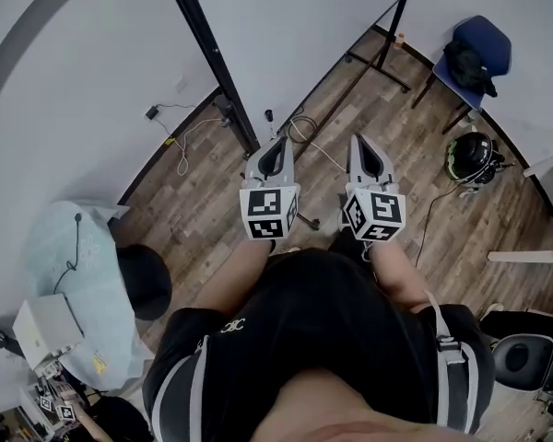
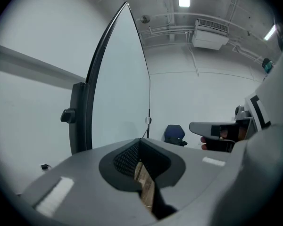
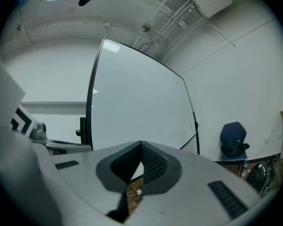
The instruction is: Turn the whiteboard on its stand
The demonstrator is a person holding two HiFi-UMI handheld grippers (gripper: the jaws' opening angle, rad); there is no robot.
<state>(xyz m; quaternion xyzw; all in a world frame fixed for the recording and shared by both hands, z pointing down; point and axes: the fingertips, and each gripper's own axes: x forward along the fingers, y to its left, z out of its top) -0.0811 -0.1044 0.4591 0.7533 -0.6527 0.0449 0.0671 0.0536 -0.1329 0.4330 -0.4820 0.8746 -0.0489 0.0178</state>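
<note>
While the whiteboard [image 1: 295, 26] stands upright in its stand [image 1: 223, 76] on the floor near the wall, neither tool touches it. This fits either reaching in before a turn or hands off after one. The left tool [image 1: 276, 144] and right tool [image 1: 359, 144] have tips together and are empty, held side by side at the waist, pointing at the board.

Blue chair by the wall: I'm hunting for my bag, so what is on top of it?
A black bundle, possibly a bag, rests on the seat of the blue chair. It covers most of the seat, so anything beneath it cannot be seen.
</note>
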